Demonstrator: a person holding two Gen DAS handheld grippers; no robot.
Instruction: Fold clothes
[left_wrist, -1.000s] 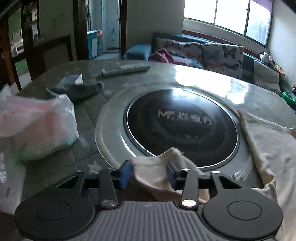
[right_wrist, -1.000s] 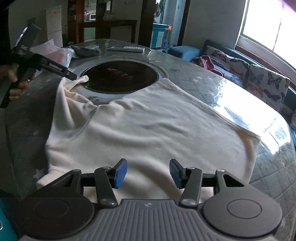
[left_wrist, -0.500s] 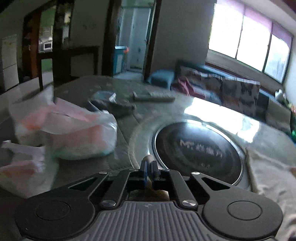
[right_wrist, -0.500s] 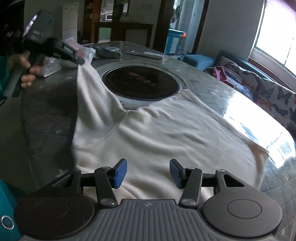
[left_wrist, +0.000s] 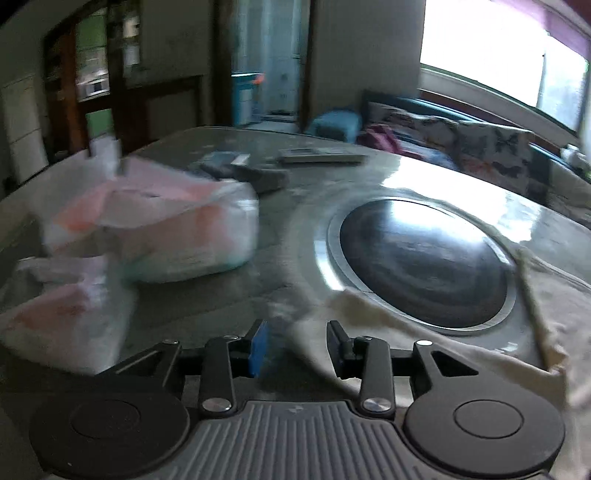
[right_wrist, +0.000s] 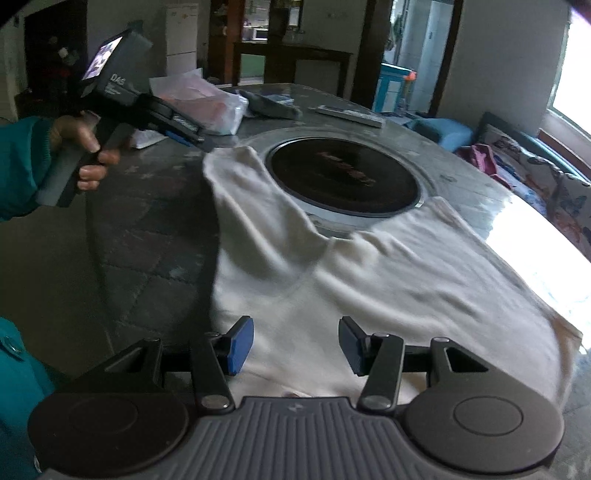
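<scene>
Left hand-held gripper (left_wrist: 295, 345) gapes beside the shirt's (right_wrist: 369, 280) far-left sleeve (right_wrist: 236, 173); right hand-held gripper (right_wrist: 295, 345) wide over its near hem.

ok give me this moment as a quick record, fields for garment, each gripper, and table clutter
garment: cream shirt spread on the table, one sleeve stretched out beside the round black cooktop
left gripper: open, sleeve end lying loose at its fingertips
right gripper: open, hanging over the shirt's near edge
clutter: plastic bags, remote, dark cloth
</scene>
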